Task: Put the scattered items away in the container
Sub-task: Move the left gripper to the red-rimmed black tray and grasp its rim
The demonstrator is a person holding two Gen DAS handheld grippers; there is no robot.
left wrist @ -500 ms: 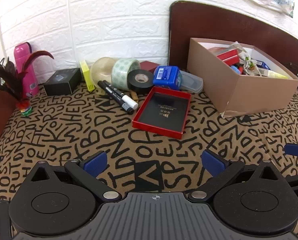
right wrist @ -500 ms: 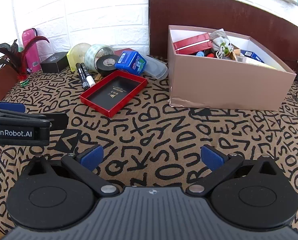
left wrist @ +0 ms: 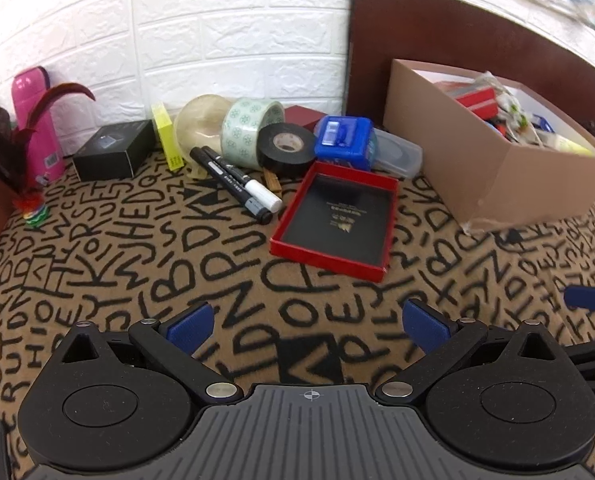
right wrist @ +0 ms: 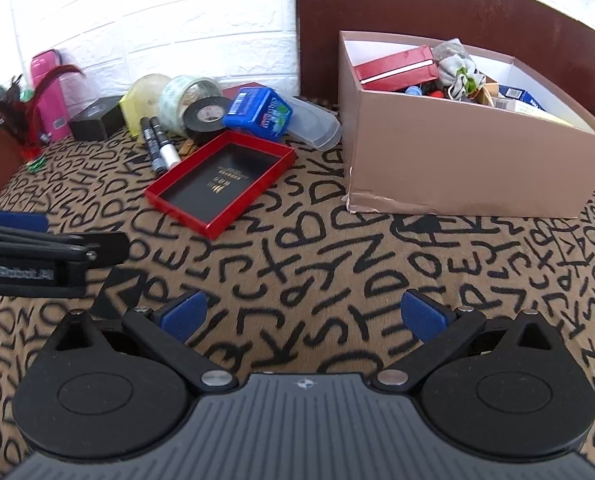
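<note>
Low in frame, left gripper [left wrist: 309,320] and right gripper [right wrist: 303,316] both spread wide, nothing between. Mid-frame, one red tray [left wrist: 337,220]: probably light, stiff cardboard, best pinched by a rim. Behind, two markers [left wrist: 233,178], three tape rolls [left wrist: 285,148]. At right, one brown box [right wrist: 469,160], already part filled.

The bench wears a soft, matt cloth [left wrist: 145,248] printed with black letters, and the cardboard box [right wrist: 469,168] on it is dull tan paperboard, creased at its lower corner. The red tray [left wrist: 333,222] looks like stiff card with a dark matt lining, the black tape roll [left wrist: 285,152] has a slight sheen, and the clear tape roll [left wrist: 249,130] is glossy. Each claw [left wrist: 309,320] [right wrist: 301,314] is matt black plastic with ribbed housing, bright metal rivets and blue pads [left wrist: 189,324].
</note>
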